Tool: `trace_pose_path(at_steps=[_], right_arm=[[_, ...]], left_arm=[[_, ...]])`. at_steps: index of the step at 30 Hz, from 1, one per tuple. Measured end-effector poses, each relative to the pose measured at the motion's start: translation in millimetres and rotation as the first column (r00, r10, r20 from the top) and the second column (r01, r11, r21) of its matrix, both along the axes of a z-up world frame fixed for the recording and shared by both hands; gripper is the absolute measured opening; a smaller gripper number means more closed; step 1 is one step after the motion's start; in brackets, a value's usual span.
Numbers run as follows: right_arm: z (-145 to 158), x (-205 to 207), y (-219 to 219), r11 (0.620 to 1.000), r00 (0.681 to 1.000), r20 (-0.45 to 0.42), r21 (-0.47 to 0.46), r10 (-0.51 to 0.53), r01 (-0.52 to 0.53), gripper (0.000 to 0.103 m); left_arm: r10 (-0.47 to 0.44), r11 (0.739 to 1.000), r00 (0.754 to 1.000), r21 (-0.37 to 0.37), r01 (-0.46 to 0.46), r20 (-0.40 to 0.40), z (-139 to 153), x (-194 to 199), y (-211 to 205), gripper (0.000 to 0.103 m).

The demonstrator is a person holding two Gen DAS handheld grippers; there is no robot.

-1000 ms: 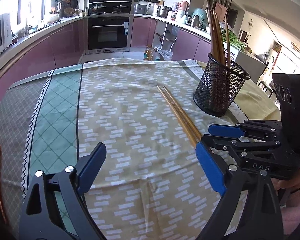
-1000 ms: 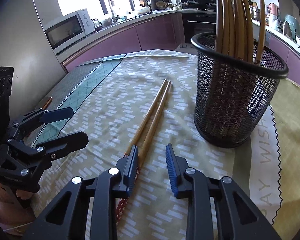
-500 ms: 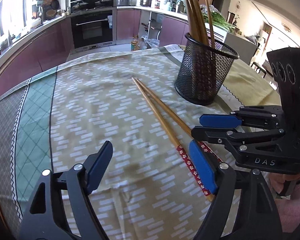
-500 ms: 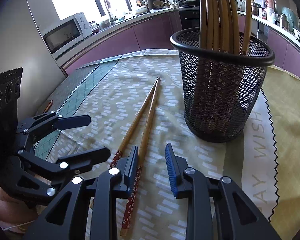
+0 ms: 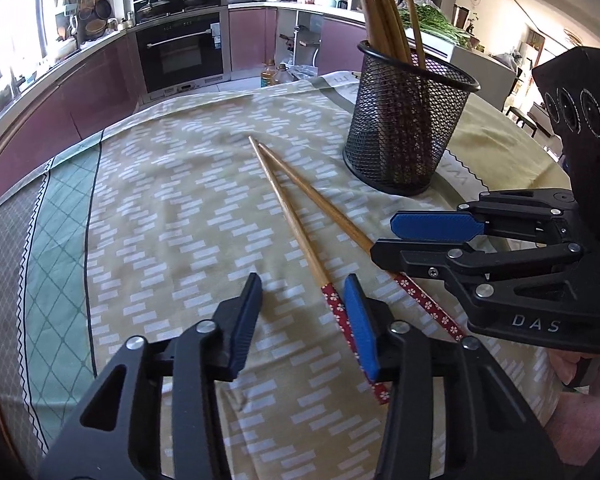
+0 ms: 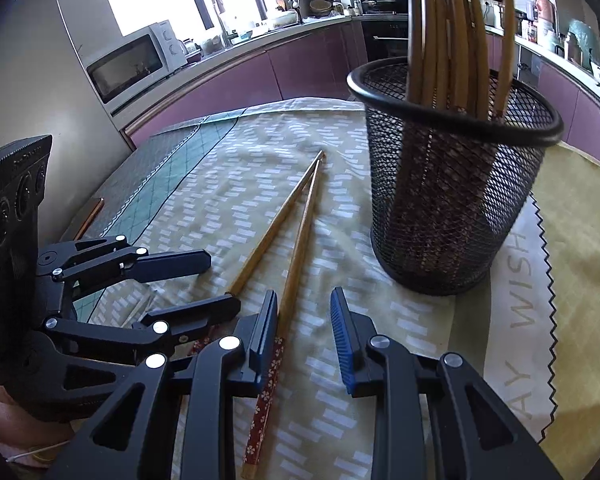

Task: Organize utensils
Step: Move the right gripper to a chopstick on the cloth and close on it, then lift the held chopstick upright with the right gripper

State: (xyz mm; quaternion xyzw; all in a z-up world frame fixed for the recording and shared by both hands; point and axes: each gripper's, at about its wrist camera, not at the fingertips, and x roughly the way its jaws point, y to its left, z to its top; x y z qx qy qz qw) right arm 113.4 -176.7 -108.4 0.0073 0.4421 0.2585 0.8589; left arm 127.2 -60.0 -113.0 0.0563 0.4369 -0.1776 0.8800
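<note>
Two wooden chopsticks with red flowered ends lie in a narrow V on the tablecloth. The left chopstick (image 5: 296,232) runs between my left gripper's (image 5: 304,320) jaws, close against the right pad. Those jaws are closing and a gap remains on the other side. The right chopstick (image 6: 296,248) lies between my right gripper's (image 6: 304,312) jaws beside the left pad, unpressed, with the jaws apart. A black mesh holder (image 5: 404,132) (image 6: 448,208) stands upright just beyond, with several chopsticks (image 6: 444,32) in it. In each view the other gripper (image 5: 384,238) (image 6: 224,280) hovers over the red ends.
A patterned green and beige tablecloth (image 5: 160,200) covers the round table. A thin brown object (image 6: 88,216) lies near its left edge. Kitchen counters, an oven (image 5: 180,52) and a microwave (image 6: 128,64) stand behind. A hand in a pink sleeve (image 5: 572,364) holds the right gripper.
My left gripper has moved in over the chopsticks' red ends and its jaws have narrowed a lot. The chopsticks' near ends have spread apart. The right gripper has barely moved.
</note>
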Motion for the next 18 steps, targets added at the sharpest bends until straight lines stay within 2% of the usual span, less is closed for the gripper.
trace_pose_path(at_steps=[4, 7, 10, 13, 18], right_arm=[[-1, 4, 10, 1.0, 1.0, 0.013, -0.021, 0.01, -0.009, 0.026], [-1, 8, 12, 1.0, 1.0, 0.016, -0.026, 0.006, -0.006, 0.019], [-2, 8, 10, 1.0, 1.0, 0.007, -0.014, 0.005, -0.005, 0.01], [-2, 5, 7, 1.0, 1.0, -0.003, -0.005, 0.003, -0.003, 0.007], [-1, 1, 6, 1.0, 1.0, -0.001, -0.015, 0.003, -0.004, 0.008]], left_arm=[[0.029, 0.999, 0.999, -0.027, -0.029, -0.015, 0, -2, 8, 0.024], [0.048, 0.998, 0.998, -0.045, -0.049, -0.03, 1, -3, 13, 0.014], [0.046, 0.997, 0.998, -0.064, -0.049, -0.044, 1, -7, 16, 0.01], [0.024, 0.996, 0.998, -0.083, -0.029, -0.059, 1, -10, 16, 0.013], [0.025, 0.999, 0.999, -0.043, -0.027, -0.038, 2, -2, 12, 0.023]])
